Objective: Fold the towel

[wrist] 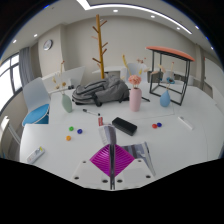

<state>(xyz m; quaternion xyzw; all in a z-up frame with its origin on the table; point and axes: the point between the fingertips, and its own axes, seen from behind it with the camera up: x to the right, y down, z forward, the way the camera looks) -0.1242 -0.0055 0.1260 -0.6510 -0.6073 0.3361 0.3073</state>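
One towel (132,153), striped, pinched in my gripper (107,160) above the white worktop (180,140); fold under way, I judge; next, lay the edge over

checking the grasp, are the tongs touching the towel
Touching. The gripper view shows the tongs closed, their pink pads pressed together on a bunched edge of the gray-white towel, which lies on the white table.

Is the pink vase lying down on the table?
No, the pink vase stands upright on the white table, beyond the gripper, next to the grey bundle.
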